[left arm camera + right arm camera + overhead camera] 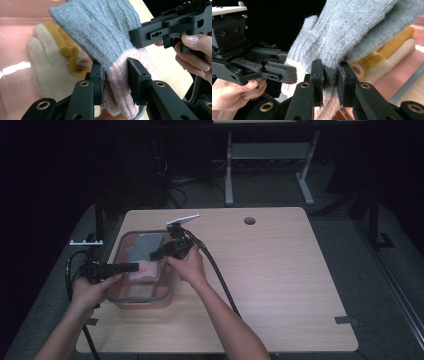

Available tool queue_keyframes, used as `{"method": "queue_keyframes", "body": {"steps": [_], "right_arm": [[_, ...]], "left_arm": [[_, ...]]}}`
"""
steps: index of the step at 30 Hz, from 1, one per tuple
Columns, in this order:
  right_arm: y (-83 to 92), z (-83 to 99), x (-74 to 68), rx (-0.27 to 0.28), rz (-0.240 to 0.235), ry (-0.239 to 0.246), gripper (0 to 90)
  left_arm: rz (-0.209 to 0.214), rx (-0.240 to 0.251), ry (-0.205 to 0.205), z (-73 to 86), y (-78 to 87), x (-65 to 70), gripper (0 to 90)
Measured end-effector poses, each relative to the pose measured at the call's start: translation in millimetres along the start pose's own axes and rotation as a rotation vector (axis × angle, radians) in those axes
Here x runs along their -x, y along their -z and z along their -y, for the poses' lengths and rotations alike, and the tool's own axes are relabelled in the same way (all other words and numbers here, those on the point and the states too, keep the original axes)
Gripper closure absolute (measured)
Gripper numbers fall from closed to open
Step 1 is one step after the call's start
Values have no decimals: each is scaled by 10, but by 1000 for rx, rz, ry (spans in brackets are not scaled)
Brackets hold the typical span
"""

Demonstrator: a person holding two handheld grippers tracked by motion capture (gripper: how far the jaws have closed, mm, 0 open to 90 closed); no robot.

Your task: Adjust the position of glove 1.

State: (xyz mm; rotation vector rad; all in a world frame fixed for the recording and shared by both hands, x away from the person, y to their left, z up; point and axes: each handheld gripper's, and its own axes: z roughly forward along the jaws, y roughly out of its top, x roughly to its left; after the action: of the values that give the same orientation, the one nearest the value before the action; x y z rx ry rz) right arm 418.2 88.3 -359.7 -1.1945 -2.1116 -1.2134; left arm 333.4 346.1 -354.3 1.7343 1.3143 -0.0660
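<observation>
Grey-and-pink glove (pixel 110 45), centre frame, is clamped at its cuff by both left gripper (pixel 115 82) and right gripper (pixel 330 82); removal from pink bin (pixel 145 299) appears begun, unfinished.

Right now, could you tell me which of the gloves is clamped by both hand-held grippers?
The grey glove with the pink cuff: both hand-held grippers pinch it near the cuff. The cream glove with the orange animal figure lies untouched in the pink bin beneath.

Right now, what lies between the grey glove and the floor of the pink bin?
In the left gripper view, a cream glove with an orange animal figure lies under the grey glove, on the pink bin floor. Both grippers clamp the grey glove's cuff.
</observation>
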Motion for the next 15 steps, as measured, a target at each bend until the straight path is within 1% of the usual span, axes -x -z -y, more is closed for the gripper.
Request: {"method": "queue_keyframes", "body": {"steps": [2,4,7,11,13,15], "right_arm": [[-37,-12,12,-8,0,-2,768],[-77,-22,23,-15,1,-7,768],[-127,-35,40,-27,3,-3,768],[-168,-38,48,-36,20,1,768],[-193,-37,65,-50,29,-5,768],[-202,-34,75,-60,34,1,767]], "left_arm": [[-2,-1,4,6,2,-13,679],[-8,0,14,20,-1,-54,679],[-16,-9,14,30,-7,-92,679],[-26,-18,12,43,-33,-114,679],[-32,-27,13,55,-57,-127,679],[-37,-34,16,63,-67,-134,679]]}}
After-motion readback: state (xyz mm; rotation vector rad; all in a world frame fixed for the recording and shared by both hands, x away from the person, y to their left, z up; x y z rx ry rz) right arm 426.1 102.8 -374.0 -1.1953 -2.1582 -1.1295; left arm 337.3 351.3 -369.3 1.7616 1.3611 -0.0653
